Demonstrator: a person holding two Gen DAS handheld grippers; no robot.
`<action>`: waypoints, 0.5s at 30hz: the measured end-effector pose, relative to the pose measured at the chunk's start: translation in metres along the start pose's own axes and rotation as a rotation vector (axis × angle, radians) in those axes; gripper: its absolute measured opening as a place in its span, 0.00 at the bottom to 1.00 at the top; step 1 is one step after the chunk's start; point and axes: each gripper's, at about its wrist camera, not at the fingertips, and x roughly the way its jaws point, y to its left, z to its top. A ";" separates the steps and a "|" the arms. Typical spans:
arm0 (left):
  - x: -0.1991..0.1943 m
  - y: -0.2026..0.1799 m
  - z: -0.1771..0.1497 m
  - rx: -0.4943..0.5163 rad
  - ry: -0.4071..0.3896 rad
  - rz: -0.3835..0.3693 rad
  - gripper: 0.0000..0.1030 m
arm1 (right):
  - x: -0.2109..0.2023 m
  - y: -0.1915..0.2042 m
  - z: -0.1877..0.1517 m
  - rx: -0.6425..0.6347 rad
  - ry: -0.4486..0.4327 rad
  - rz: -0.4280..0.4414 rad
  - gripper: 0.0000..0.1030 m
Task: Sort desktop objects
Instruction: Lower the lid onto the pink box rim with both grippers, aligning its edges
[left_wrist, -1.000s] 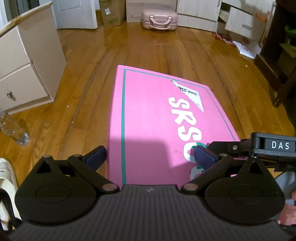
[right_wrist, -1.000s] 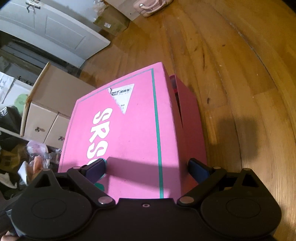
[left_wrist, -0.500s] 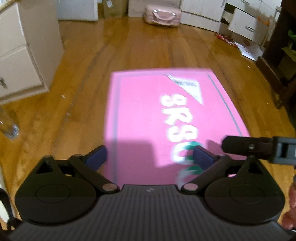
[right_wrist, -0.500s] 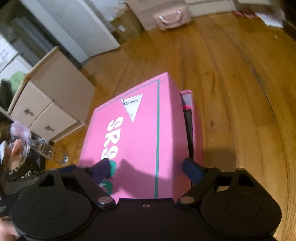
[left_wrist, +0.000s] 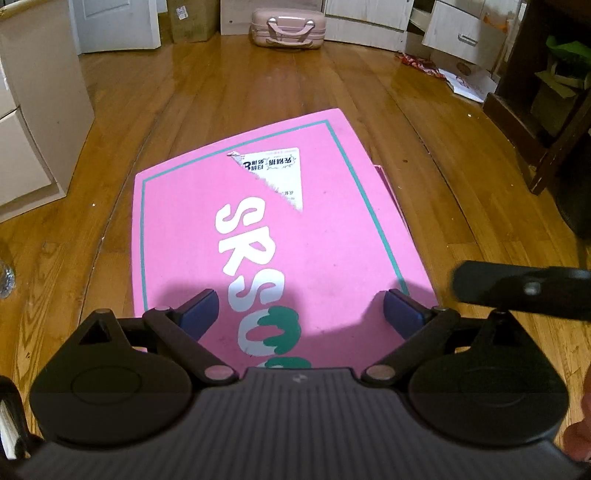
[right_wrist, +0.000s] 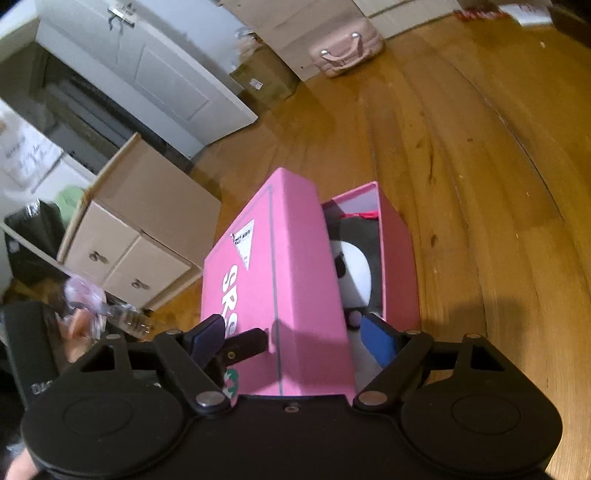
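L gripper: matte black linkage arms, ribbed grey body, blue rubbery pads. Jaws wide apart over the near end of the pink lid, nothing pinched; they closed some, then just reopened a bit.

R gripper: same build. Jaws straddle the lid's raised near corner after narrowing; can't tell if the pads actually press on it. R pad sits at the opening of the pink box.

Lid = flat smooth cardboard rectangle w/ thin teal border line, fat white "SRS" lettering, green blobs, torn white triangular label. In R view it's tilted up off the box on the right side, leaving a gap.

Inside box: rounded black & white items, red bit at far end; can't ID.

Box sits on glossy wood-plank floor. Further left: beige drawer unit. Far back: pink hard-shell case w/ handle.
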 end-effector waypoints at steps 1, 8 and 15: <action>-0.006 0.006 0.000 -0.033 -0.003 -0.008 0.94 | -0.003 -0.002 -0.002 -0.004 -0.003 0.005 0.83; -0.028 0.059 -0.013 -0.234 -0.042 0.004 0.94 | 0.012 0.010 -0.025 -0.137 0.089 0.050 0.83; -0.017 0.115 -0.042 -0.428 -0.049 -0.049 0.94 | 0.037 0.011 -0.038 -0.185 0.169 -0.007 0.65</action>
